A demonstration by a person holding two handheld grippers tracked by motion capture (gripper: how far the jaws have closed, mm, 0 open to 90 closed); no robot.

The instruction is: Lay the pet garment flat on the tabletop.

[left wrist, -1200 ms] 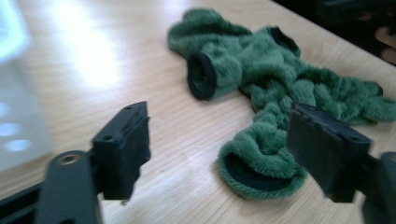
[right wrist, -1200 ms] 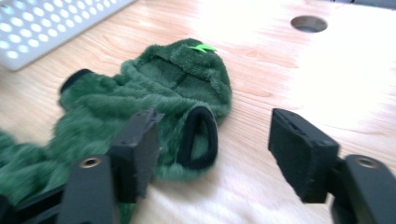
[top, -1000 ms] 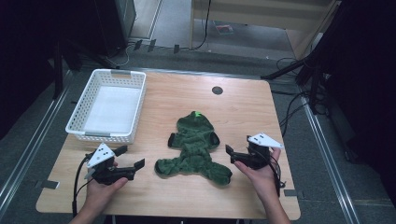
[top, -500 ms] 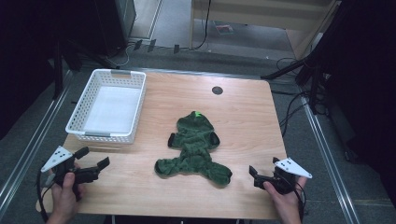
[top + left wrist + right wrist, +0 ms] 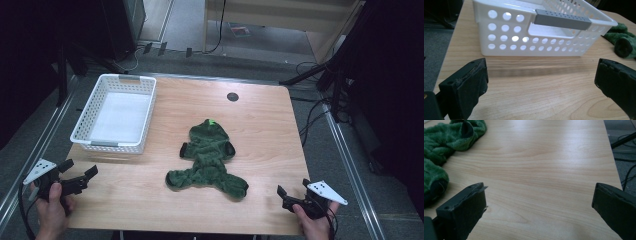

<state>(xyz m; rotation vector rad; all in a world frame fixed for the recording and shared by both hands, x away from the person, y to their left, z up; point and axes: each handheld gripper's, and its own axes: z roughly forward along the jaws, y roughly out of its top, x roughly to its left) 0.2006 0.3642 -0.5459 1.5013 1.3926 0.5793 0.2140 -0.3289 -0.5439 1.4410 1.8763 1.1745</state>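
Resting at the near corners of a wooden table [image 5: 260,125], the left gripper [image 5: 80,174] and right gripper [image 5: 291,194] hold jaws spread wide, empty, above grey floor [image 5: 190,60].

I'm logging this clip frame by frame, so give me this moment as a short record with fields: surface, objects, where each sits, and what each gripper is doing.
surface: wooden table
basket: white perforated basket, far left of the table, looks empty
garment: green fleece garment, lying spread at the table's middle, right of the basket and apart from it
left gripper: open, holding nothing, at the near left corner, facing the basket
right gripper: open, holding nothing, at the near right edge, garment to its left
contact: neither gripper touches the garment or basket
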